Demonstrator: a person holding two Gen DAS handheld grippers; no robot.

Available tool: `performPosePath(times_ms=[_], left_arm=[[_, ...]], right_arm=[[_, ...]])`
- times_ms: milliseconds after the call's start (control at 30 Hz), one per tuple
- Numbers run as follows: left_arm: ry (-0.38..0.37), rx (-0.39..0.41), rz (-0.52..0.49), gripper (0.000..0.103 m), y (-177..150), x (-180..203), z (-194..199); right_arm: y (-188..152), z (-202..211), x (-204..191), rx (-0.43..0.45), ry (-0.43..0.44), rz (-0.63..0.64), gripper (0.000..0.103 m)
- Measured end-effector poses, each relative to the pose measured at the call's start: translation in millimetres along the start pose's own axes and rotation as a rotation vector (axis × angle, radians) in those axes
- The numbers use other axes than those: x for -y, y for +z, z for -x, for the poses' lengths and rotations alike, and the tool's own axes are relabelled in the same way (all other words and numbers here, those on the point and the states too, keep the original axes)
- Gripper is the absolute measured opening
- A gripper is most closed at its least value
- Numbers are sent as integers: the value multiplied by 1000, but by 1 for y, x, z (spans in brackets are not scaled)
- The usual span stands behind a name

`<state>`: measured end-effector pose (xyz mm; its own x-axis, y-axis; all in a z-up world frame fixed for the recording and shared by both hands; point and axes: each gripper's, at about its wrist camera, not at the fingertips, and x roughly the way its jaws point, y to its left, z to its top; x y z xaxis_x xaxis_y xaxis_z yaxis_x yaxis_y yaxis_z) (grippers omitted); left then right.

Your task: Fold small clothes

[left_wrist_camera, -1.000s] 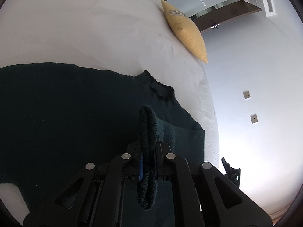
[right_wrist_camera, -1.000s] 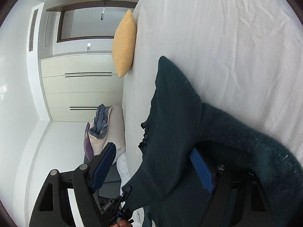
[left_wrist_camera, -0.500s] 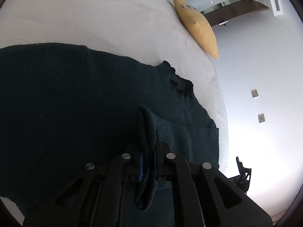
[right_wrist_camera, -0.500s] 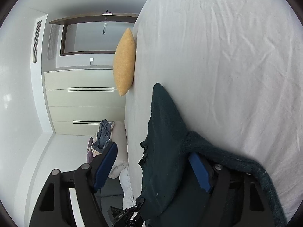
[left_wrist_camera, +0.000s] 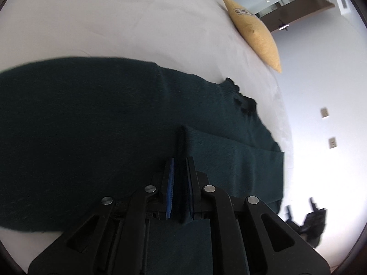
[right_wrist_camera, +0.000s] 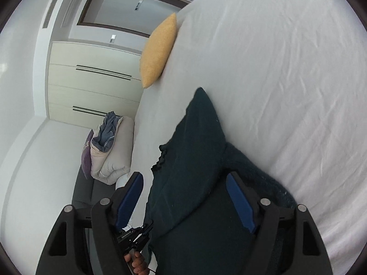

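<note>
While the dark green sweater (left_wrist_camera: 96,123) lies spread on the white bed (left_wrist_camera: 114,16) near its edge, below the yellow pillow (left_wrist_camera: 254,36), folding appears only begun: one sleeve (left_wrist_camera: 240,158) is laid across the body, and the remaining folds are outstanding. Left gripper (left_wrist_camera: 180,178): fingers nearly closed and starting to part, with a ridge of the knit between the pads; grasp judged about to end. Right gripper (right_wrist_camera: 185,197): fingers spread wide and widening, sweater fabric (right_wrist_camera: 195,160) between them, pads not seen pressing it; nothing grasped.
</note>
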<state>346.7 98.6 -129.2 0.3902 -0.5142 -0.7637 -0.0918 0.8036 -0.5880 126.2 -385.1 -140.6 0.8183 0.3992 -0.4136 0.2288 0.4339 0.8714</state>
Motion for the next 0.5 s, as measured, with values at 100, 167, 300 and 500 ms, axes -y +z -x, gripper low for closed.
performPosePath(times_ms=[100,167,300,500], left_arm=[[-19,90,-63,9,-1,21,19],[-62,127,-136,9,-3,43,23],[3,89,-245,9,-10,67,-6],[17,35,-242,9,-31,47,-38]], right_arm=[[31,-23,-13,-67,32,59,84],[49,-46,-16,-94,15,71,84],[72,-96,-11,-165,2,68,84],[76,-143,4,-261,-15,81,83]])
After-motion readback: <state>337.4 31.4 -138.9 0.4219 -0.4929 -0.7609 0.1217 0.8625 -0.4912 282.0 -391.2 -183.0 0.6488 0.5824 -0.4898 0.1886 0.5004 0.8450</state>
